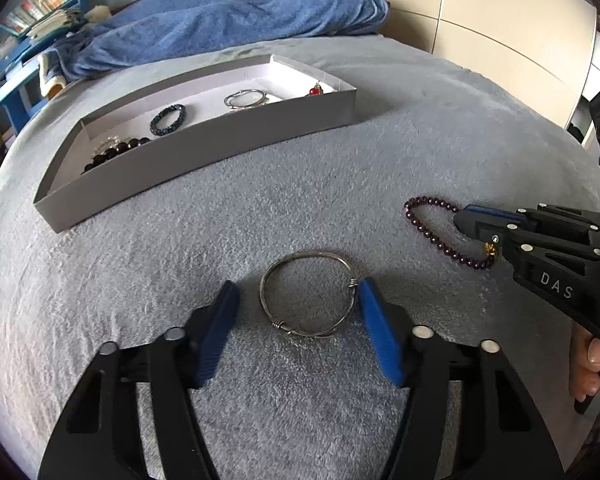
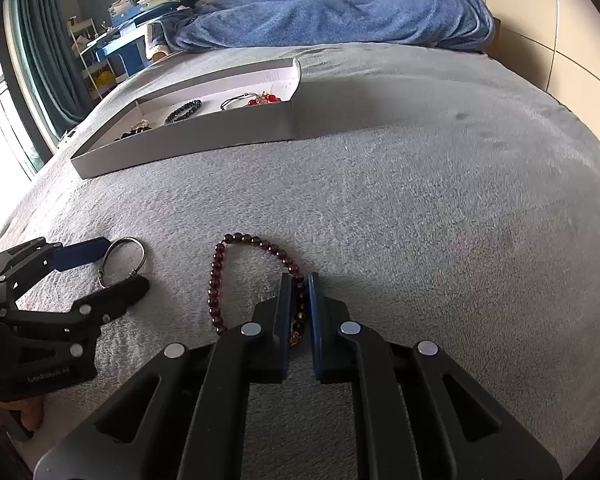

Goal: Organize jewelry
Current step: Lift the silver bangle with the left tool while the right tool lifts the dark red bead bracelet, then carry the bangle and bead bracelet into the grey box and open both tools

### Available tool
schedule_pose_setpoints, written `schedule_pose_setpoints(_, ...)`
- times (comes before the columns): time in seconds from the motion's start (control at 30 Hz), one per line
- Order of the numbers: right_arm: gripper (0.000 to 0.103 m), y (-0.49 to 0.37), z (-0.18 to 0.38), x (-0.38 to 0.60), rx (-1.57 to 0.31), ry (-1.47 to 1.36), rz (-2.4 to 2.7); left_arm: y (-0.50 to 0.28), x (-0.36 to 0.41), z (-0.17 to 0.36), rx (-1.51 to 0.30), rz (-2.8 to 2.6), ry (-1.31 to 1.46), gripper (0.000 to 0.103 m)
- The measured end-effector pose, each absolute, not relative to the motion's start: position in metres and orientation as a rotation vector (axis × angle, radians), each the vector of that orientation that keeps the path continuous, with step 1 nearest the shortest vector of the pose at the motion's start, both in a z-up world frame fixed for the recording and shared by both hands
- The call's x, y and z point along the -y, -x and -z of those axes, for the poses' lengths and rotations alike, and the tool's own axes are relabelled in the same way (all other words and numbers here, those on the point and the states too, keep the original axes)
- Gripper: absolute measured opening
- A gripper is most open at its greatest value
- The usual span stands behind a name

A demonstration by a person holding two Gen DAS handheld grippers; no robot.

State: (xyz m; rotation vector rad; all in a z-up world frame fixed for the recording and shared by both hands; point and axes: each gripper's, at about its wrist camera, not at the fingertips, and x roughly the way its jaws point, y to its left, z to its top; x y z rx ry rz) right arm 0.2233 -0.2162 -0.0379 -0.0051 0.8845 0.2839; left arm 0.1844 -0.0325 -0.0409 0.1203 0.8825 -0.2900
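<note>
2 handheld grippers work over a grey bed blanket (image 1: 380, 168). The left gripper (image 1: 300, 300) has its blue fingers (image 1: 216, 336) spread apart on either side of a silver wire bangle (image 1: 308, 294), which lies flat on the blanket; the finger at 3 o'clock sits just beside the bangle's wrapped joint, the other stands clear of it. The right gripper (image 2: 299, 300) has its fingers (image 2: 286, 320) clenched on a dark red bead bracelet (image 2: 220, 276), pinching the strand near its gold bead, while the rest of the loop rests on the blanket toward 11 o'clock of the fingers. Toward 11 o'clock in both views, a shallow grey tray (image 1: 204, 148) holds a dark blue bead bracelet (image 1: 168, 119), black beads (image 1: 116, 152), silver bangles (image 1: 245, 99) and a red piece (image 1: 315, 90).
</note>
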Motion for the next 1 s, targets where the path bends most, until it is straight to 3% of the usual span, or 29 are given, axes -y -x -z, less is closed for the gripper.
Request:
schedule_pose_setpoints(0.07,0.007,-0.223,0.037,0.216,-0.88,0.005,-0.286,-0.183,0.032,0.04,-0.871,0.289,-0.12,0.049)
schedule_pose_setpoints(1.0,0.006,-0.245,-0.06,0.177,-0.675,-0.045,-0.502,-0.216,-0.028,-0.025,-0.817,0.217,0.021,0.048)
